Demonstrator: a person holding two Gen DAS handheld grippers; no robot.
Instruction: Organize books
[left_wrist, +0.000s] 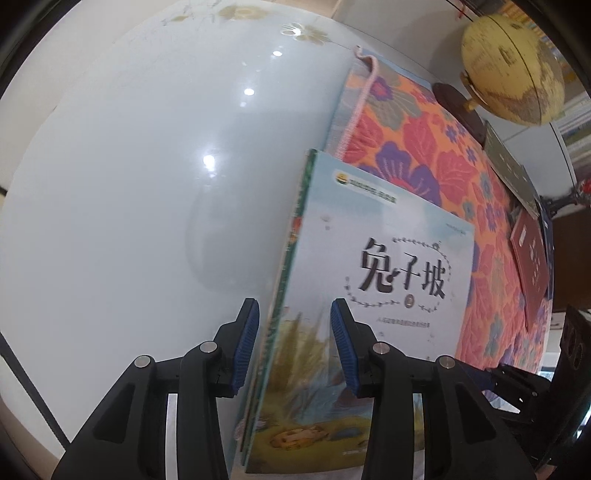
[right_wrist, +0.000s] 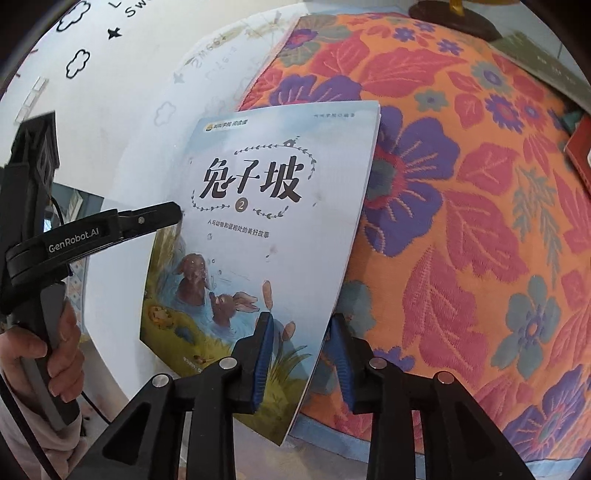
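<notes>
A pale blue picture book with rabbits on its cover (right_wrist: 258, 236) is held off the table, partly over a floral mat (right_wrist: 461, 221). It also shows in the left wrist view (left_wrist: 369, 295). My left gripper (left_wrist: 293, 339) straddles the book's spine edge with both blue pads standing apart from it; it shows in the right wrist view (right_wrist: 162, 218) at the book's left edge. My right gripper (right_wrist: 301, 354) straddles the book's lower right edge, its jaws set wide. A green book (left_wrist: 511, 166) and a red book (left_wrist: 530, 254) lie on the mat's far side.
A white glossy round table (left_wrist: 129, 184) lies to the left of the mat (left_wrist: 424, 147). A yellow globe (left_wrist: 513, 62) on a dark base stands at the back right. A person's hand (right_wrist: 55, 354) holds the left gripper's handle.
</notes>
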